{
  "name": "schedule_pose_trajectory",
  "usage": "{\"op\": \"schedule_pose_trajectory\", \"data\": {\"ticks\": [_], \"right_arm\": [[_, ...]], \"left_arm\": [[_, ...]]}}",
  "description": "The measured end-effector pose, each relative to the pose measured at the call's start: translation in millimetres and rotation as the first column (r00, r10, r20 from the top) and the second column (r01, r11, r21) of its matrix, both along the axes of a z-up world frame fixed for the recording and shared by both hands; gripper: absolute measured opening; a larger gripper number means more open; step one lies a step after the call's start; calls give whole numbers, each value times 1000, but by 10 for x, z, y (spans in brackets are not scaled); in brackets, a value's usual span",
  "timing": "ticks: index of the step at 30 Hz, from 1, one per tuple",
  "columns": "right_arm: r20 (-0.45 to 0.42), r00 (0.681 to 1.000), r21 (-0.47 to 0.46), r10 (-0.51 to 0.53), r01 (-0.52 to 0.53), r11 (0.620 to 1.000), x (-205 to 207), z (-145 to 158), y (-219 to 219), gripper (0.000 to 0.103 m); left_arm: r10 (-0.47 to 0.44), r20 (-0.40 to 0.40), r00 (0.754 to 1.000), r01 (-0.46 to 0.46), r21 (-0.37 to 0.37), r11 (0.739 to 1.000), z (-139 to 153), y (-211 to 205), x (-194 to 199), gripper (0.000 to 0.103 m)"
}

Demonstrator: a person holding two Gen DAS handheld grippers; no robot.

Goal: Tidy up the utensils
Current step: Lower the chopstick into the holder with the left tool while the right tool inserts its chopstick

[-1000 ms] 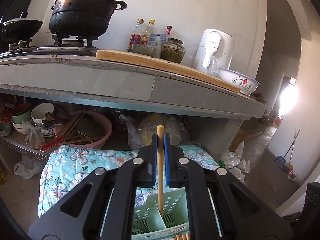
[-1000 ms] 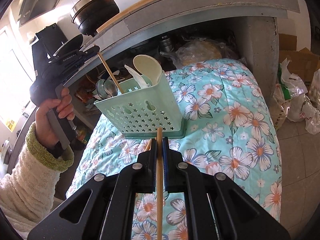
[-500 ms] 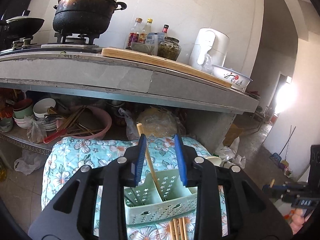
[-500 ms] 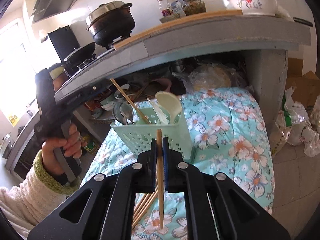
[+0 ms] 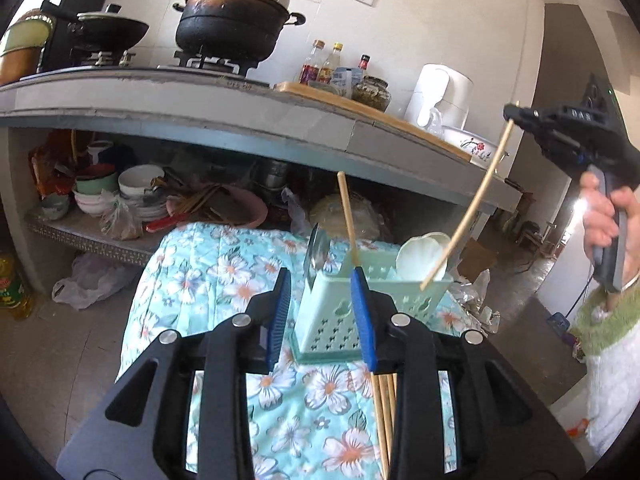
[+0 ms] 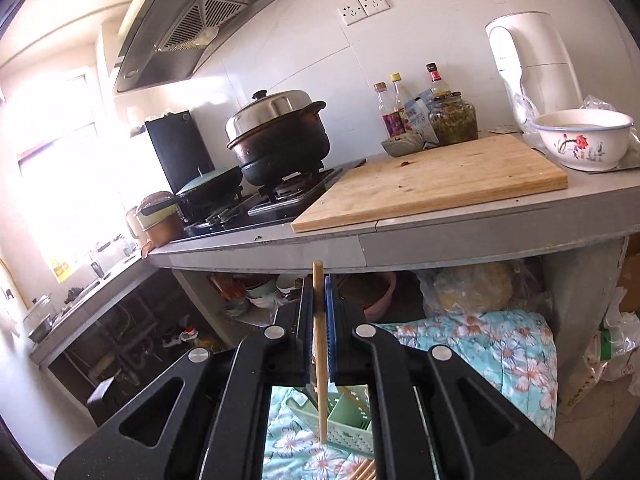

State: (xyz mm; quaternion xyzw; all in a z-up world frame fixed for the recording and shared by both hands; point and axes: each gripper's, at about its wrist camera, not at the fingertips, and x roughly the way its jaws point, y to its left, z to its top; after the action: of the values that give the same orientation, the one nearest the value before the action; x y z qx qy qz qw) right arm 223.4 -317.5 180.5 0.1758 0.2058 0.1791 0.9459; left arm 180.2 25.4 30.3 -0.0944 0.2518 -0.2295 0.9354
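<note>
We face a kitchen surface (image 5: 224,108) with a floral quilt (image 5: 208,280) below it, where the green utensil caddy (image 5: 360,300) already holds one chopstick (image 5: 347,216) and spoons, with several loose chopsticks (image 5: 384,412) left beside it. Our left hand-held gripper (image 5: 320,316) has just been opening and is empty, our right hand-held gripper (image 6: 319,320) clamps another chopstick (image 6: 320,360) above the caddy, and we find no readable writing.

Black pot (image 5: 234,26) on stove — cutting board (image 6: 436,182), floral bowl (image 6: 580,138) beside.

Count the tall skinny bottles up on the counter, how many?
3, in a row by the wall behind the wooden cutting board: a brown-capped bottle, a yellow-capped bottle, and a red-capped bottle beside the glass jar. The jar may hide more.
</note>
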Motion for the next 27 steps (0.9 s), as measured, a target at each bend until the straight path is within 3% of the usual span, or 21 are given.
{"op": "schedule_pose_trajectory", "data": {"ticks": [6, 13, 22, 27], "right_arm": [[-22, 1000, -22, -21, 20, 1000, 436, -83, 135, 6], [34, 998, -169, -59, 64, 984, 618, -204, 350, 6], [82, 996, -430, 27, 11, 903, 544, -634, 834, 6], [81, 989, -525, 120, -60, 849, 325, -875, 1088, 6]], "left_arm": [[35, -129, 991, -39, -30, 999, -420, 134, -133, 29], [34, -114, 993, -34, -3, 999, -498, 154, -254, 29], [27, -122, 992, -29, -9, 1000, -498, 111, -219, 29], [23, -119, 993, -24, -7, 1000, -501, 101, -216, 29]]}}
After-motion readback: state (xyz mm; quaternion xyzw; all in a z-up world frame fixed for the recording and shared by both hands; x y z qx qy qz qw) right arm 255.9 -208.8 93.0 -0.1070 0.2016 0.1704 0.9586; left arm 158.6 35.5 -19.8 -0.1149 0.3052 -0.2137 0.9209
